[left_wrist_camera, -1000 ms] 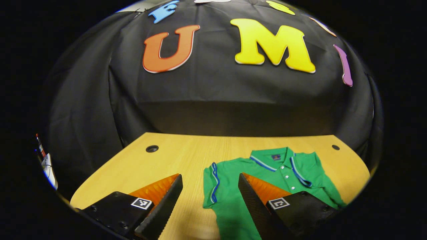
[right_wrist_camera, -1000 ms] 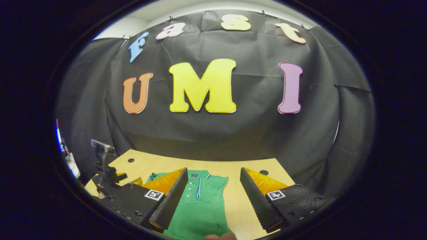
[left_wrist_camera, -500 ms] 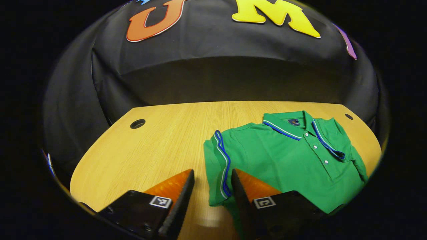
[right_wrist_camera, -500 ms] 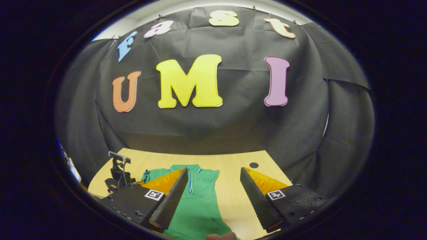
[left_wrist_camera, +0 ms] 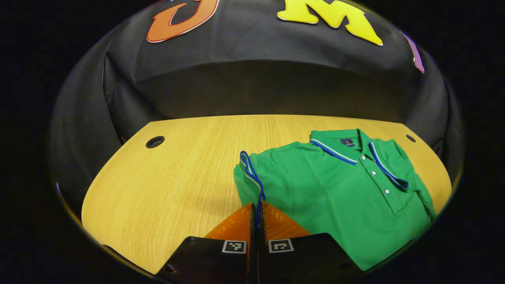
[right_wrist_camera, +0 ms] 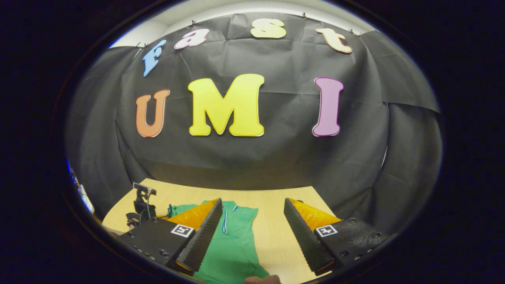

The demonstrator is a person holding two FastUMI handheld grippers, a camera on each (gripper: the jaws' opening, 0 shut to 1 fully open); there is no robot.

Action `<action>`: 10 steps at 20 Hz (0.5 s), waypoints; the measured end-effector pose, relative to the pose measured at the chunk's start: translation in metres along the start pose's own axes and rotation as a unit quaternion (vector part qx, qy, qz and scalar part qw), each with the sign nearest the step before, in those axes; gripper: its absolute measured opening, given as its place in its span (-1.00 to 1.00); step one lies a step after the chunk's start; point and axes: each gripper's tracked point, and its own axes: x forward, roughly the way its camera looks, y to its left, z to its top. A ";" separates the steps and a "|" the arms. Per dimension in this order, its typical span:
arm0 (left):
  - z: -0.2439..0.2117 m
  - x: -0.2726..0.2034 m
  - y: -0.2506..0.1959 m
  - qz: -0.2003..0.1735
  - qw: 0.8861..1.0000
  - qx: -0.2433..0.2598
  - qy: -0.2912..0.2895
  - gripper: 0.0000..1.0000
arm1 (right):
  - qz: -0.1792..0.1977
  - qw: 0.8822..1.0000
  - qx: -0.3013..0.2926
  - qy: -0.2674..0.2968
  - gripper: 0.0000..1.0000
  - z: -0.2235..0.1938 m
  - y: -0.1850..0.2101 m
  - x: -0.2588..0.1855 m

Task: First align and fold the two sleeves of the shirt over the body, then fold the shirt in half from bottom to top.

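The shirt (left_wrist_camera: pixel 335 189), a green polo with blue and white trim, is lying front-up on the wooden counter (left_wrist_camera: pixel 177 173), toward its right side in the left gripper view, with the collar (left_wrist_camera: pixel 347 146) pointing to the far edge. The sleeve (left_wrist_camera: pixel 248 177) on the left side of the garment is bunching up slightly, its striped cuff running straight down into the left gripper (left_wrist_camera: pixel 257 213). That gripper's jaws are clenched together on the cuff edge, with the trim line disappearing between the two fingers. The sleeve on the other side is lying tucked against the body near the counter's right edge. A round cable hole (left_wrist_camera: pixel 155 141) is sitting in the far left part of the counter, well apart from the shirt, and a smaller one (left_wrist_camera: pixel 410 138) is showing at the far right.

In the right gripper view, the right gripper (right_wrist_camera: pixel 252 232) is hovering above the counter with its jaws spread wide and nothing between them. The shirt (right_wrist_camera: pixel 232 244) is lying below and behind its left finger. The left gripper's body (right_wrist_camera: pixel 142 203) is standing farther off at the left, beside the shirt's sleeve.
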 end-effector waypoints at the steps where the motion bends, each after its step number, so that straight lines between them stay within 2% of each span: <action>1: 0.007 -0.005 0.001 0.000 1.000 -0.007 -0.007 -0.87 | 0.002 1.000 0.004 -0.001 0.92 0.000 -0.001 -0.001; 5: 0.045 -0.028 -0.006 0.004 0.999 -0.014 -0.042 -0.88 | 0.005 1.000 0.016 -0.008 0.92 0.004 -0.006 -0.004; 10: 0.081 -0.045 -0.060 -0.017 0.997 0.006 -0.070 -0.89 | 0.007 1.000 0.008 -0.026 0.92 0.009 -0.019 -0.017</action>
